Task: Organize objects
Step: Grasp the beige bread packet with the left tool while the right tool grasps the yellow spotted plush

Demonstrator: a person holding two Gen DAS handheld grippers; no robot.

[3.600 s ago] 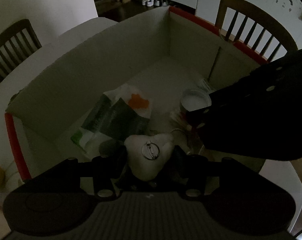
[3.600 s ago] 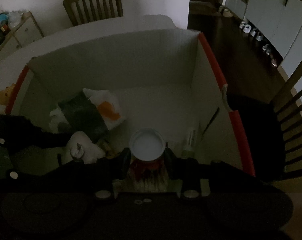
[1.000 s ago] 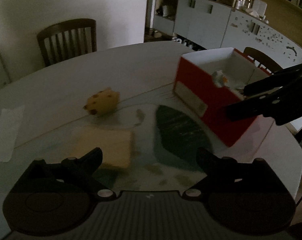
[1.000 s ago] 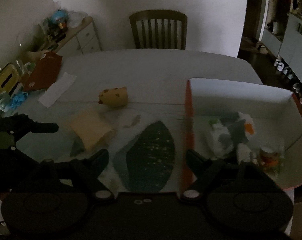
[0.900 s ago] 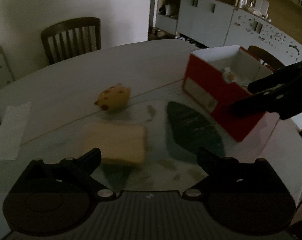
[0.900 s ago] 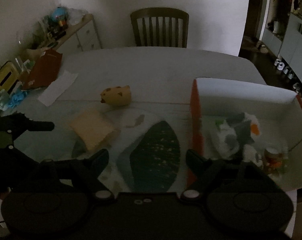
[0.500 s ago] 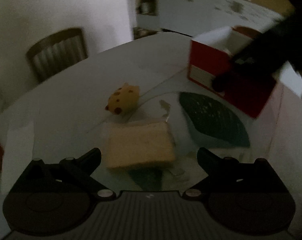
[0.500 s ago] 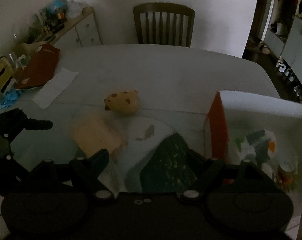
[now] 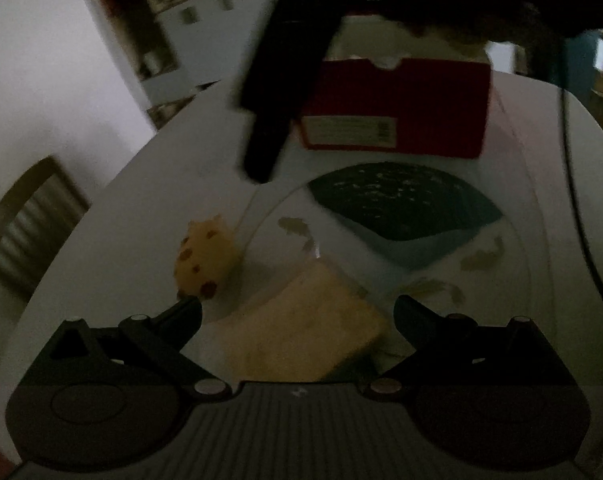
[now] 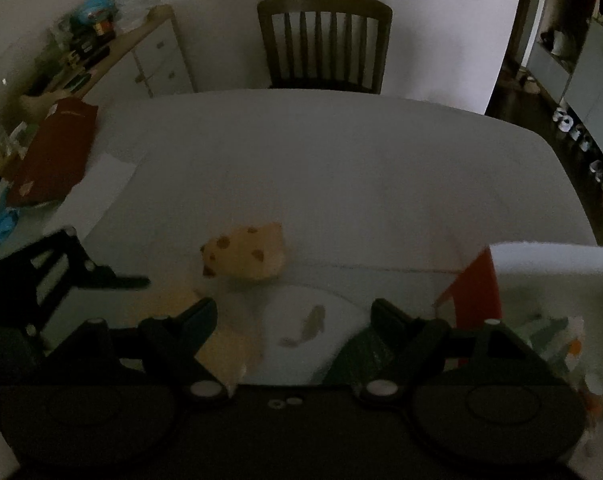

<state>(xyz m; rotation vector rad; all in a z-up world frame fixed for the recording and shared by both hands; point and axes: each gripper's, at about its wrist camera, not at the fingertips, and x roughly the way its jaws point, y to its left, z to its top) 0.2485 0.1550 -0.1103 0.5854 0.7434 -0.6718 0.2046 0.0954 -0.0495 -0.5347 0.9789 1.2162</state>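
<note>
Dim scene, largest to smallest. The white worktop [image 10: 341,168] fills both views, with a printed mat [image 9: 405,200] laid on its near part. At its right end stands the red box [image 9: 397,108], open-topped; from the right wrist view I see packets already lying inside, though blur hides what they are. My left gripper [image 9: 297,312] hangs low over the worktop with its jaws spread wide and nothing between them; my right gripper [image 10: 293,316] is likewise wide apart and empty, held higher, and its dark body crosses the top of the left wrist view in front of the box. Two loose things remain outside the box. The pale yellow sponge [image 9: 301,328], a flat rectangular block, lies on the mat directly between the left gripper's fingers. I judge it light, soft and compressible: the jaws should close across its narrower sides, near the middle, firmly enough that the foam does not squirm out yet not so hard that it folds. Just beside it, toward the far-left, sits the spotted yellow plush toy [image 10: 245,256], smaller, rounded and apparently stuffed; I expect it to be very light, yielding, and best pinched across the body. Both are well apart from the box.
</note>
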